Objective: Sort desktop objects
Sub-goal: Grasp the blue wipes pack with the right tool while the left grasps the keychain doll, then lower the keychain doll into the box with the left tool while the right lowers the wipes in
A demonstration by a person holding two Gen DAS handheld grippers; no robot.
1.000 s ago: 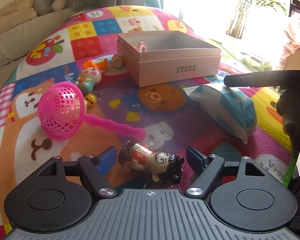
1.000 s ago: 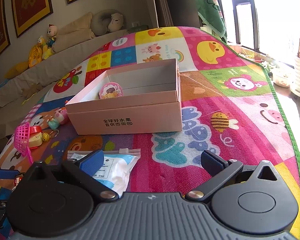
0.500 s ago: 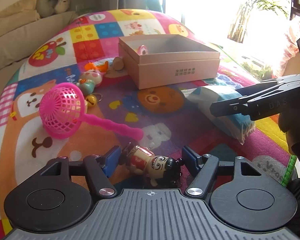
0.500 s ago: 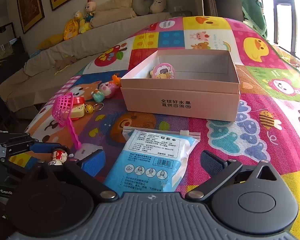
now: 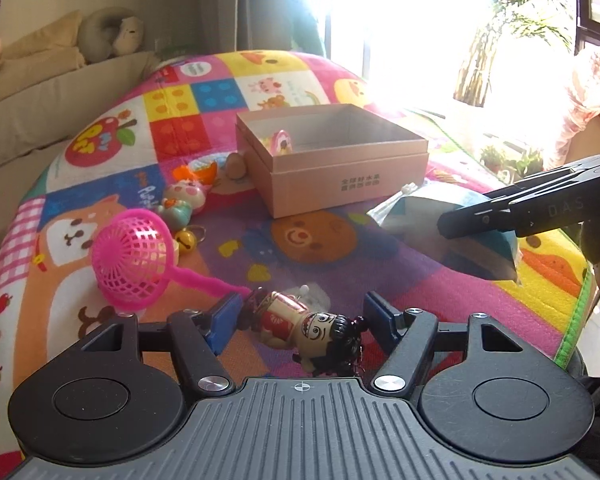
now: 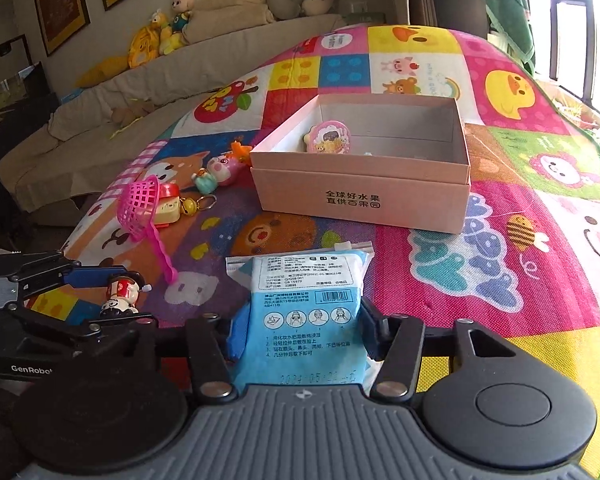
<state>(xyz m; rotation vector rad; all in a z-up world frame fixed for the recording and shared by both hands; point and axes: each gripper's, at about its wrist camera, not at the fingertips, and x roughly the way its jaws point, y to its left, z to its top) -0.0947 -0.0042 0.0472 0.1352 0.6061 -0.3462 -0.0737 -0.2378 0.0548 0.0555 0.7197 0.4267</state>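
Mask packet [image 6: 304, 312], dated 2024-05-02, sits between the closing right hand-held gripper [image 6: 300, 336]; left hand-held gripper [image 5: 300, 320] pinches figurine [image 5: 300, 320].

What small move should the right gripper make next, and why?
Probably finish closing on the blue packet, then carry it to the open pink box: the right gripper is closing with the packet between its pads, and the box has room.
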